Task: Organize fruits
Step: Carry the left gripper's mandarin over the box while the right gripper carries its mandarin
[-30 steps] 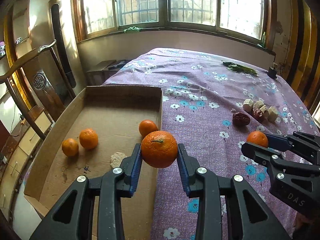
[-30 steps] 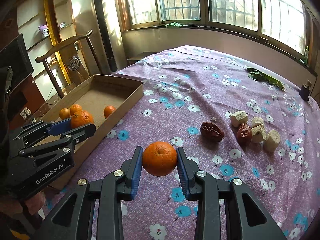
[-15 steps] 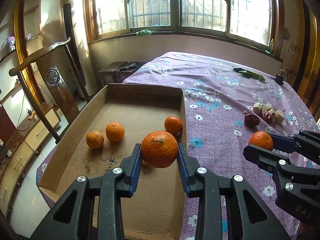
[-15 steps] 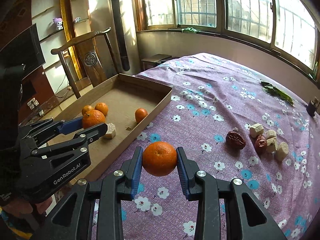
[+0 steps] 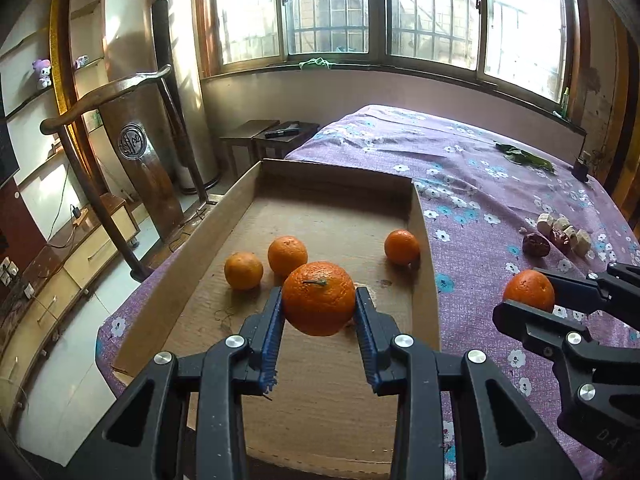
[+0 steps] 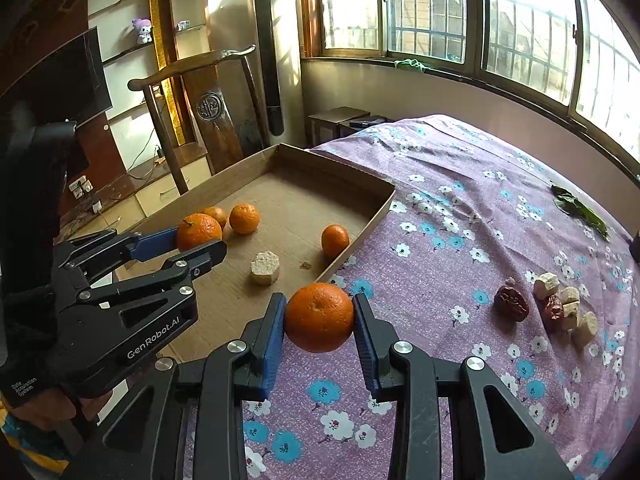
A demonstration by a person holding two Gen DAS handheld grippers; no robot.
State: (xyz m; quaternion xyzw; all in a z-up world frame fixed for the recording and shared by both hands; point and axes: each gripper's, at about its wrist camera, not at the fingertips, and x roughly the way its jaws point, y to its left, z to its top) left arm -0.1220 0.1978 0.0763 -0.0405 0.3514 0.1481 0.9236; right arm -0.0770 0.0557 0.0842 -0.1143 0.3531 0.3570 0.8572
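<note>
Your left gripper (image 5: 319,306) has its jaws clamped on an orange (image 5: 318,298), held above the cardboard box (image 5: 224,224) for dropping. Your right gripper's (image 6: 319,317) jaws pinch another orange (image 6: 319,317) just short of the box edge. Beyond both, three oranges (image 5: 287,255) already lie inside.

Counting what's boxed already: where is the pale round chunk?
In the right wrist view, the pale chunk lies inside the cardboard box, left of the lone orange.
</note>
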